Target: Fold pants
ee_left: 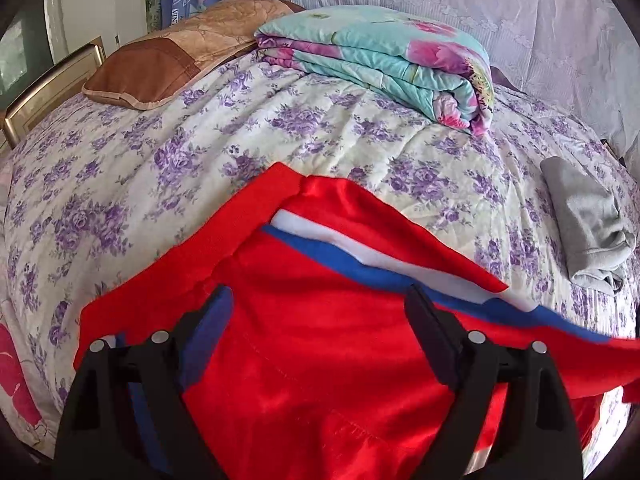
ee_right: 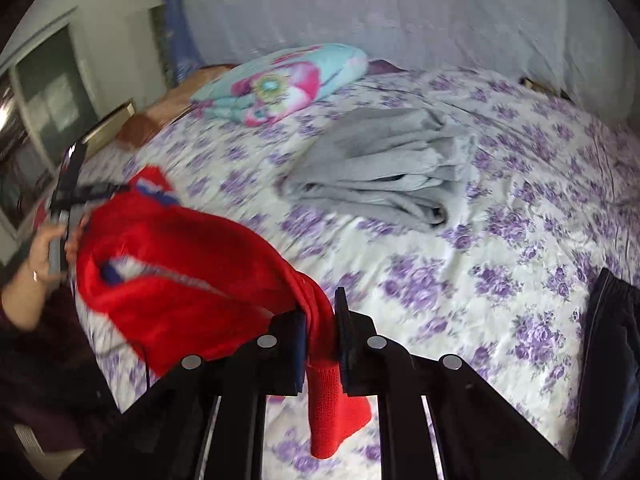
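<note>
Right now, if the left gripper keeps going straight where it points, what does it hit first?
The red pants: they fill the gap ahead of the open left gripper. Depth unclear, but nothing sits between.

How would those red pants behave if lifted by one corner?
Probably floppy: the red pants sag in folds from the right tool, which pinches a knit cuff. Perhaps slippery, since the cloth looks shiny under the open left tool. Likely light too.
</note>
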A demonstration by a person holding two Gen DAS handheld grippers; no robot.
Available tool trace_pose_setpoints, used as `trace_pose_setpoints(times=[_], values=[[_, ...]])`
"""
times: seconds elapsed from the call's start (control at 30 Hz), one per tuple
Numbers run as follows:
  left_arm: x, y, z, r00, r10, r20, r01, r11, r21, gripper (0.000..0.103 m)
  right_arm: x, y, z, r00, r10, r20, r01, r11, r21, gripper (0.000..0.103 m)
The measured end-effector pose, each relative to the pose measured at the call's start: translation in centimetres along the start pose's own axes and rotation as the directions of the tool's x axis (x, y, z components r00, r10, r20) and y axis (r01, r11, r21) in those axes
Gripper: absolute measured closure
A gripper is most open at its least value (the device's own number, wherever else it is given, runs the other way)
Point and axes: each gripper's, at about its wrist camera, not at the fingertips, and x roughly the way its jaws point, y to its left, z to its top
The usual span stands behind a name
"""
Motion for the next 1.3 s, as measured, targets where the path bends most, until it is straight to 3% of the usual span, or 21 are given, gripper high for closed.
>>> trace_pose_setpoints(times=[0.03,0.07,0.1,0.17,0.23,0.3,0.4,0.6,0.63,0.67,0.7,0.73,0.77,0.8,0.87,0.97,1.0,1.1,1.17,1.23,1.3], values=[[0.7,-0.3,0.6,1.0,0.007,-0.001,-0.007,1.0,0.007,0.018,1.6,-1.7,1.4,1.0,0.007,-0.028,-0.006,0.998,0.058,0.087],[1.4,-0.5,1.2,1.0,0.027,-0.002,-0.027,1.0,0.012,0.018,3.4,-3.2,2.2,0.998,-0.006,-0.056,0.012,0.995,0.097,0.077],[2.1,-0.6,1.8,0.999,0.053,-0.009,-0.053,0.998,0.017,0.018,5.0,-4.3,2.8,0.995,-0.078,-0.068,0.086,0.989,0.121,0.058],[3.6,0.2,2.9,0.995,0.094,-0.043,-0.093,0.996,0.006,0.018,7.4,-5.9,2.7,0.977,-0.185,-0.103,0.2,0.965,0.17,0.042],[4.0,2.0,3.6,0.993,0.096,-0.062,-0.098,0.994,-0.039,0.018,7.7,-7.0,1.3,0.989,-0.113,-0.096,0.134,0.96,0.246,0.041],[4.0,4.1,4.4,0.994,0.089,-0.064,-0.094,0.993,-0.071,0.017,7.3,-7.0,-0.2,0.995,-0.067,-0.069,0.083,0.963,0.258,0.025],[4.8,5.5,5.8,0.993,0.09,-0.072,-0.094,0.994,-0.054,0.009,7.0,-6.6,-2.2,0.998,-0.027,-0.048,0.038,0.968,0.249,0.014],[10.5,2.2,6.4,0.977,0.001,-0.213,0.018,0.996,0.089,0.008,8.9,-7.7,-2.8,0.999,0.031,-0.017,-0.024,0.946,0.324,0.015],[10.6,1.3,6.1,0.98,0.02,-0.199,0.001,0.995,0.105,0.008,9.3,-7.6,-2.7,0.999,0.032,-0.02,-0.023,0.947,0.321,0.018],[10.4,0.3,5.8,0.985,0.035,-0.171,-0.013,0.991,0.131,0.009,9.9,-7.4,-2.7,0.998,0.05,-0.039,-0.035,0.948,0.316,0.039],[10.0,-0.6,5.5,0.987,0.052,-0.153,-0.028,0.987,0.157,0.024,10.5,-7.0,-2.7,0.997,0.039,-0.072,-0.015,0.954,0.3,0.051],[9.7,-1.3,5.2,0.987,0.058,-0.147,-0.033,0.985,0.169,0.036,10.6,-6.6,-2.8,0.997,0.015,-0.081,0.008,0.96,0.281,0.055],[9.1,-1.7,5.1,0.988,0.049,-0.144,-0.026,0.987,0.159,0.056,10.3,-6.3,-2.9,0.997,0.014,-0.07,0.005,0.963,0.269,0.077],[8.2,-1.9,5.0,0.991,0.021,-0.131,-0.002,0.99,0.138,0.064,9.8,-6.2,-2.9,0.998,0.029,-0.059,-0.012,0.962,0.272,0.08],[5.7,-2.2,5.4,0.999,-0.008,-0.053,0.014,0.992,0.123,0.067,7.6,-6.4,-2.9,1.0,-0.007,-0.004,0.008,0.955,0.296,0.081],[2.6,-1.8,6.8,0.998,-0.026,0.051,0.023,0.998,0.066,0.067,4.2,-7.2,-2.9,0.996,-0.014,0.082,-0.014,0.943,0.332,0.082],[2.0,-1.5,7.4,0.996,-0.034,0.077,0.032,0.999,0.036,0.067,3.3,-7.4,-2.8,0.994,-0.026,0.105,-0.011,0.943,0.333,0.094],[1.8,-1.0,9.5,0.99,0.007,0.144,-0.001,0.999,-0.043,0.066,1.9,-8.7,-2.2,0.988,-0.038,0.149,-0.019,0.931,0.364,0.097],[4.0,-0.9,10.5,0.993,0.042,0.114,-0.033,0.997,-0.074,0.062,3.2,-9.2,-2.2,0.993,-0.034,0.109,-0.01,0.924,0.382,0.097],[7.9,-0.7,10.7,0.995,0.095,0.006,-0.094,0.994,-0.052,0.053,5.3,-8.7,-2.7,0.998,-0.065,0.015,0.055,0.926,0.373,0.093],[11.1,0.3,10.0,0.989,0.089,-0.121,-0.097,0.993,-0.066,0.043,6.5,-8.2,-3.8,0.996,-0.079,-0.031,0.085,0.927,0.365,0.073]])
